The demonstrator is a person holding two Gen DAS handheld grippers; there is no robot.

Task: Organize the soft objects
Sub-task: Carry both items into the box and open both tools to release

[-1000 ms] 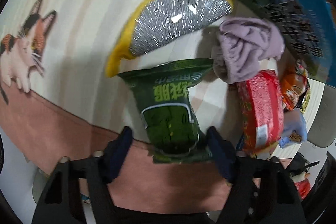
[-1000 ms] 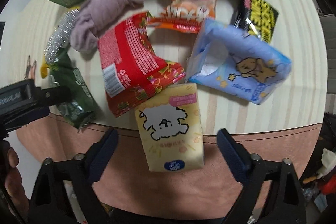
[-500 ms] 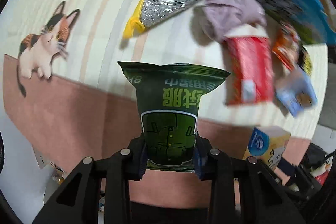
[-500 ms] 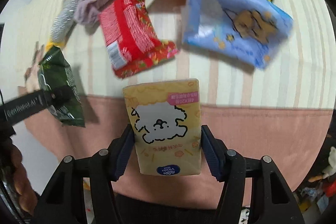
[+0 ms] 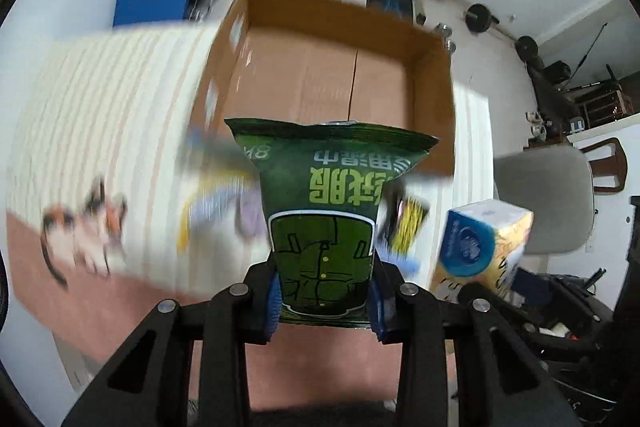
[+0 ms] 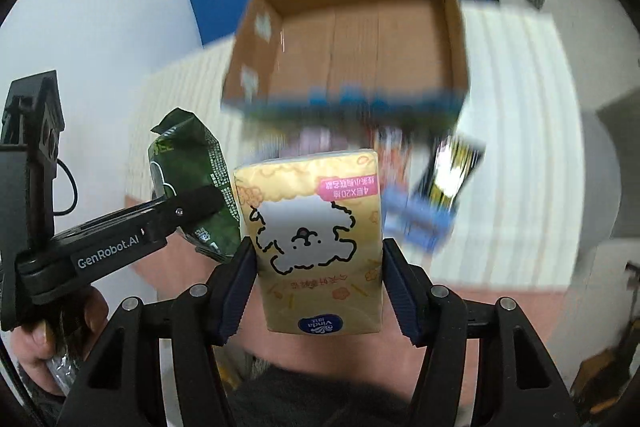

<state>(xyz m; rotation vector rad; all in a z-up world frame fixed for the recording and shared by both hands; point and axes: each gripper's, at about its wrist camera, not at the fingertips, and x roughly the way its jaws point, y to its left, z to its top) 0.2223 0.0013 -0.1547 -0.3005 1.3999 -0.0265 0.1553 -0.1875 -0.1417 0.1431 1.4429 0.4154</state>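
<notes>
My left gripper (image 5: 324,301) is shut on a green wet-wipes pack (image 5: 326,211) and holds it upright in the air. My right gripper (image 6: 316,287) is shut on a yellow tissue pack with a white dog drawing (image 6: 312,243), also lifted. An open cardboard box (image 5: 340,75) stands on the table behind both packs; it also shows in the right wrist view (image 6: 360,39). The yellow pack shows at the right in the left wrist view (image 5: 480,247), the green pack at the left in the right wrist view (image 6: 192,179).
Blurred soft items lie in front of the box: a blue tissue pack (image 6: 420,223), a black-and-yellow packet (image 6: 452,171), a yellow-rimmed pouch (image 5: 212,203). The striped tablecloth (image 5: 100,115) has a cat print (image 5: 84,231). A grey chair (image 5: 548,203) stands at the right.
Both grippers closed on their packs and lifted them off the table. Both views have tilted up from the table to the open box and the room behind.
</notes>
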